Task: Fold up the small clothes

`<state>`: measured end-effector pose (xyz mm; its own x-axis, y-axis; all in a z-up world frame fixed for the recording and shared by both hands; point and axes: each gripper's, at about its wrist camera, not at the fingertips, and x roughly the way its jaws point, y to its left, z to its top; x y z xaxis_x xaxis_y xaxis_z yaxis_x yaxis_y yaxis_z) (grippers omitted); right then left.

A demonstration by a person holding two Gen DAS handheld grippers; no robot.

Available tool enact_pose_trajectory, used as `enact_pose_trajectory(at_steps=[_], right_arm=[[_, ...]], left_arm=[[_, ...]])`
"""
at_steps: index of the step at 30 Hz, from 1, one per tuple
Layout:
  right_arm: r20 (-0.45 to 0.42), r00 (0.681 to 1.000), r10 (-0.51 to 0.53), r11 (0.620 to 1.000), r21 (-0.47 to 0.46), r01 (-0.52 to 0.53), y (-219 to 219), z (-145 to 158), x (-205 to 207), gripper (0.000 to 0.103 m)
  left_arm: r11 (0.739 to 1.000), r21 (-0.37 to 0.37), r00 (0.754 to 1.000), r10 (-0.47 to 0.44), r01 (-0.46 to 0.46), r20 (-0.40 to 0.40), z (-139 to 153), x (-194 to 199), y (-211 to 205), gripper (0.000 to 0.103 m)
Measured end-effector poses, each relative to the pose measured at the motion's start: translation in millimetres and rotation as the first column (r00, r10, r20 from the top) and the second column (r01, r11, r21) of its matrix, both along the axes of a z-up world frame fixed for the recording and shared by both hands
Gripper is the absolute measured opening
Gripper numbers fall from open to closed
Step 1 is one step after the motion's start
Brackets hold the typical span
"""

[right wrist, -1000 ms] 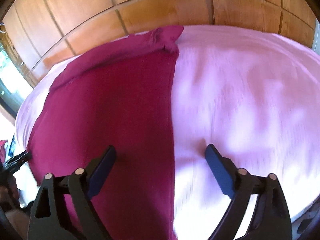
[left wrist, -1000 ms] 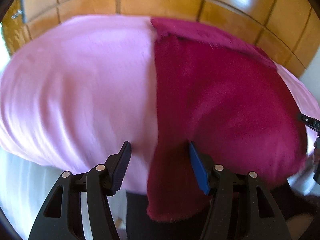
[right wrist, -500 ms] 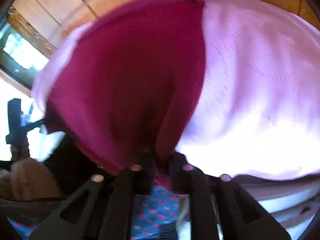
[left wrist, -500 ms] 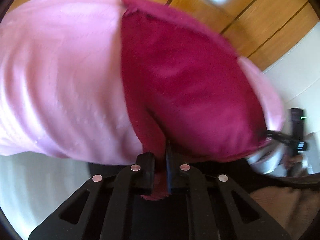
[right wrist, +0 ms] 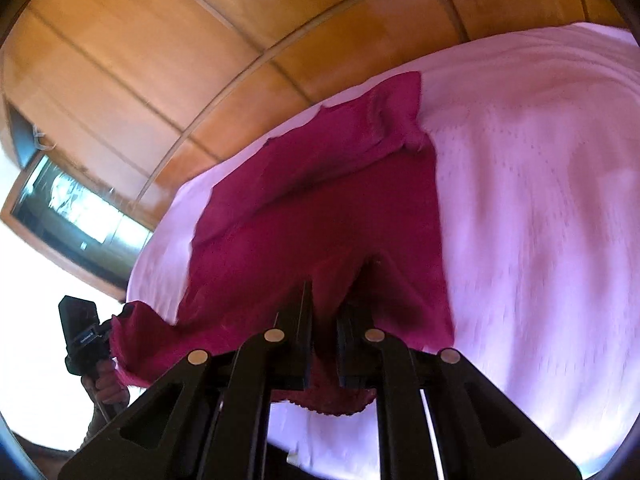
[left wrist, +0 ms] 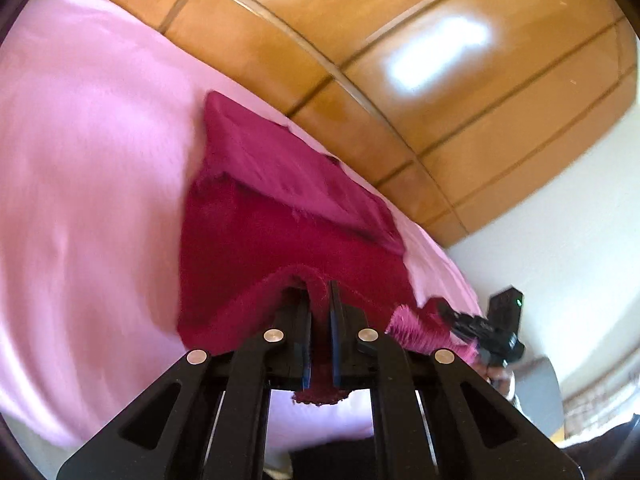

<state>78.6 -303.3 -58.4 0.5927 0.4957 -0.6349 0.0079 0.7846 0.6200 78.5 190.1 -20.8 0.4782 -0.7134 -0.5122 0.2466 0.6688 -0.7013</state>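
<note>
1. Garment under handling: a dark magenta, fuzzy knit cloth (left wrist: 248, 248) lies spread on a bed with a pale pink cover (left wrist: 88, 200). Its far end, already turned over in a flap, rests flat near the bed's far edge; its near hem is raised off the cover.
2. Left hand-held gripper (left wrist: 319, 300): jaws narrowed onto one near corner of the cloth, with fabric pinched between the pads and a tail hanging below them.
3. Right hand-held gripper (right wrist: 324, 312): likewise clamped on the other near corner, scalloped hem showing beneath the jaws. Each unit is visible in the other's view, well apart, with the hem stretched between them.
4. Step in hand, as judged: the lengthwise fold, near hem lifted for carrying toward the far end.
5. Next move, as judged: both corners need to travel forward level and together, then come down aligned on the far flap before release. Uneven travel would skew the fold.
6. Edges and room: glossy wooden wall panelling (left wrist: 420, 80) stands just behind the bed's far edge, so forward reach is limited. Open pink cover lies broadly to either side of the cloth. Motion blur prevents finer reading of the hem.
</note>
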Motion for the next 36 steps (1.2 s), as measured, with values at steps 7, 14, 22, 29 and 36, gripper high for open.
enact_pose_trajectory(at_steps=[7, 14, 22, 29, 36], right_arm=[[-0.028, 0.997, -0.065, 0.998, -0.009, 0.065, -23, -7, 51, 0.009], [0.010, 0.999, -0.052, 0.995, 0.081, 0.051, -38, -9, 65, 0.064], [0.077, 0.992, -0.104, 0.991, 0.086, 0.098, -69, 5, 29, 0.085], [-0.013, 1.000, -0.024, 0.995, -0.096, 0.023, -42, -27, 17, 0.056], [0.003, 1.000, -0.029, 0.983, -0.183, 0.029, -23, -29, 19, 0.021]], left_arm=[[0.995, 0.039, 0.992, 0.100, -0.097, -0.071, -16, 75, -2, 0.006], [0.989, 0.001, 0.977, 0.144, -0.146, -0.156, -27, 101, 15, 0.036], [0.967, -0.023, 0.954, 0.245, -0.252, -0.171, -40, 68, 64, 0.064], [0.992, 0.068, 0.986, 0.116, -0.109, -0.117, -52, 25, 38, 0.064], [0.986, 0.164, 0.997, 0.042, -0.031, -0.063, -48, 26, -5, 0.026]])
